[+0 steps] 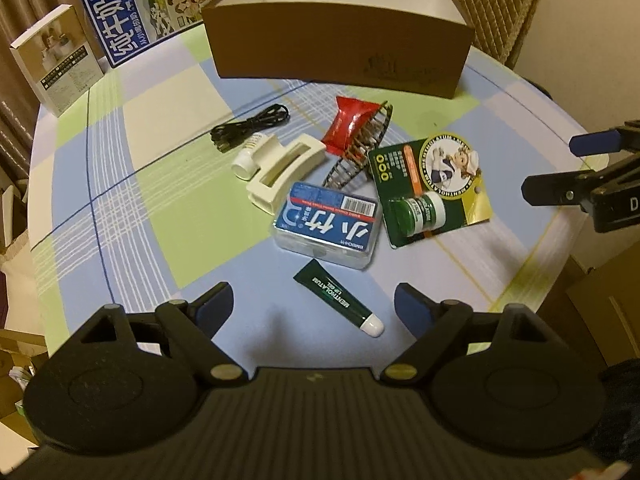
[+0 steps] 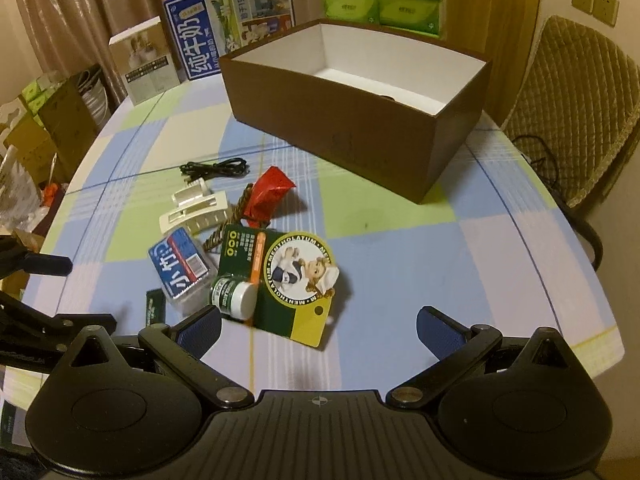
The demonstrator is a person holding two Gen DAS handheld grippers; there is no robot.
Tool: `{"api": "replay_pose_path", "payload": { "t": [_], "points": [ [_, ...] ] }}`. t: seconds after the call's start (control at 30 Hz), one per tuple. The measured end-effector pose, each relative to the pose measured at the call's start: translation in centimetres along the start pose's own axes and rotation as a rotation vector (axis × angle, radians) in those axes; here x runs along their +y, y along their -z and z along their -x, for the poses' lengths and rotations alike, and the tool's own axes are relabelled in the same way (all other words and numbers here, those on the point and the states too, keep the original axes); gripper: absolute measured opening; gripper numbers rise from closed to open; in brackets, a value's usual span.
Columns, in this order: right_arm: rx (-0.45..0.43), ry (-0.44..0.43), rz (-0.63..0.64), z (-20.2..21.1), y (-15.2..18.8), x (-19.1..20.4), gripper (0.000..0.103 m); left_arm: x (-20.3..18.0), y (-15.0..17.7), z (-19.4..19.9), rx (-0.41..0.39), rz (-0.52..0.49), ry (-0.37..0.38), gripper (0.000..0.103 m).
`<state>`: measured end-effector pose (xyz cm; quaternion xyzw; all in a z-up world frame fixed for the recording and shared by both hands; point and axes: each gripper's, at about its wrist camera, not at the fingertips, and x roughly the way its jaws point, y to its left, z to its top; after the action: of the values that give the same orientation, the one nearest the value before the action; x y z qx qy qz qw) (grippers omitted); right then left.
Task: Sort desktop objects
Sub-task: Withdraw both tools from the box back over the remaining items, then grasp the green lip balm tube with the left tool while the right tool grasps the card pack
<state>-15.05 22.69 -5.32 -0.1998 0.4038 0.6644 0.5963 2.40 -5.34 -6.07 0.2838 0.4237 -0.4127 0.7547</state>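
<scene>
While open-topped, brown box [image 2: 352,120] nearly bare

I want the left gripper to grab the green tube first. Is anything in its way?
Nothing visible. The green tube lies alone on the tablecloth, just ahead of the left gripper, whose fingers stand open and empty. The blue floss box sits beyond the tube, not between.

Checked cloth tablecloth [image 1: 132,184]; matt brown cardboard box [image 1: 336,48]; glossy red foil wrapper [image 1: 348,126]; clear plastic case [image 1: 326,230].
</scene>
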Motion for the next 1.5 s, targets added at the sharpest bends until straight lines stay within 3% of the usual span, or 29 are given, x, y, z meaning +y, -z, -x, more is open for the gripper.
{"api": "replay_pose_path", "payload": {
  "t": [0.17,0.27,0.63,0.73,0.8,1.07,1.3,1.5],
  "points": [
    [-0.006,0.004,0.004,-0.6,0.4,0.0,0.101,-0.5,0.0,-1.0,0.012,0.000,0.000,0.085],
    [-0.011,-0.002,-0.014,-0.9,0.5,-0.3,0.101,-0.9,0.1,-1.6,0.017,-0.011,-0.003,0.075],
    [-0.027,-0.003,-0.089,-2.2,0.4,-1.8,0.098,-1.0,0.3,-4.9,0.071,0.056,0.011,0.063],
    [-0.017,-0.007,-0.095,-2.5,0.4,-2.0,0.098,-1.3,0.2,-6.1,0.082,0.052,-0.015,0.054],
    [-0.013,-0.009,-0.095,-2.6,0.4,-2.0,0.098,-1.3,0.3,-6.8,0.096,0.043,-0.031,0.042],
    [-0.010,-0.014,-0.090,-3.0,0.1,-1.6,0.098,0.9,0.8,-6.6,0.082,0.072,-0.026,0.014],
    [0.008,-0.032,-0.048,-3.9,-0.2,0.2,0.097,4.3,2.4,-5.7,0.083,0.108,-0.076,0.014],
    [0.046,-0.058,-0.006,-5.2,-0.4,2.3,0.085,6.2,3.1,-5.6,0.080,0.145,-0.059,0.016]
  ]
}}
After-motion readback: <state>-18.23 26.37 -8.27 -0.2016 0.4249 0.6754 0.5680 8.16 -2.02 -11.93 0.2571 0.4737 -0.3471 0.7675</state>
